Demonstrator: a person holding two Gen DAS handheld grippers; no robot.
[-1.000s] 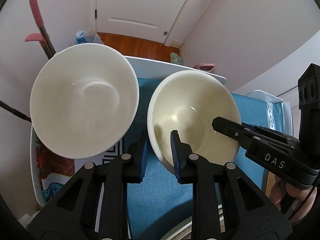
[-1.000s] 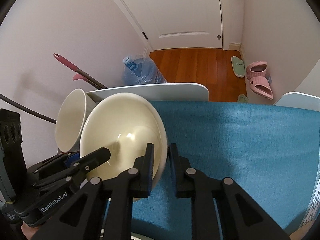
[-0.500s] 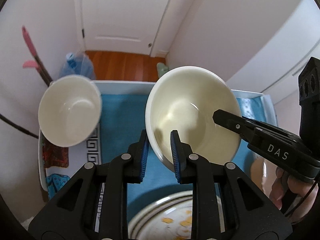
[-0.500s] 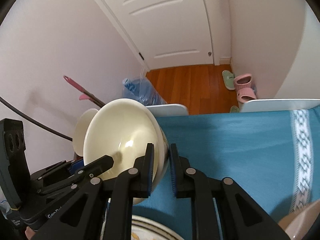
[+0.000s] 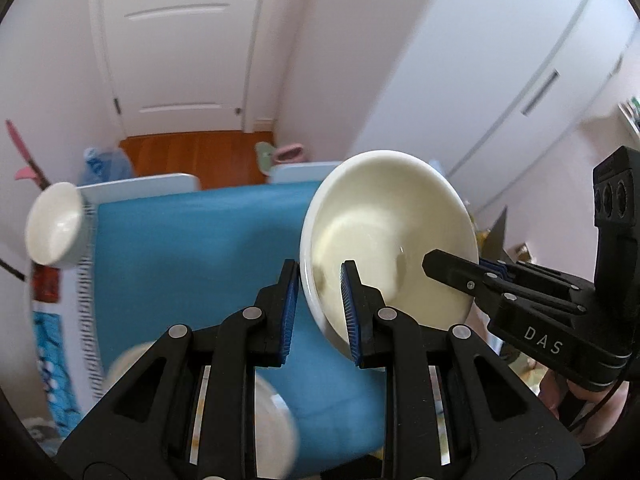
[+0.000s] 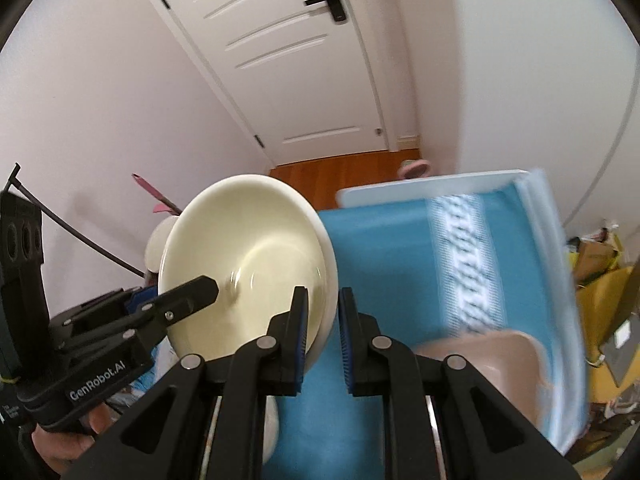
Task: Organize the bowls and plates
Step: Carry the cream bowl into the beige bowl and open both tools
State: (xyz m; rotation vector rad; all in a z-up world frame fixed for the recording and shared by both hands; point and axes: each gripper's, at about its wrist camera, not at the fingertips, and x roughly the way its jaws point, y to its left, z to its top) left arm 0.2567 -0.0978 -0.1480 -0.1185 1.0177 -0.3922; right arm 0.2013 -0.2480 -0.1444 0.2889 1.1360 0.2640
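We read "DAS" in pale letters on the side of the right gripper [image 5: 430, 268] in the left wrist view, and "GenRobot.AI" on the side of the left gripper [image 6: 210, 288] in the right wrist view.

The cream bowl [image 5: 390, 236] is empty and hangs tilted in the air above the blue cloth [image 5: 192, 248] that covers the table, nearer the table's right side in the left wrist view. A white cup [image 5: 54, 228], also empty, sits at the far left corner of the table, over the cloth's patterned border. At the near edge we see a blurred pale plate [image 5: 276, 412] under the left gripper; what is on it we cannot tell. In the right wrist view a tan tub [image 6: 492, 354] sits on the cloth towards the near right, beside a white patterned band; its contents are too blurred to tell.

Both grippers grasp the same bowl. The left gripper's jaws are closed to a narrow gap on the bowl's near-left rim, one blue pad outside the wall and one inside. The right gripper is clamped on the opposite rim, its jaws nearly together, with one finger [image 5: 452, 272] lying across the inside of the bowl
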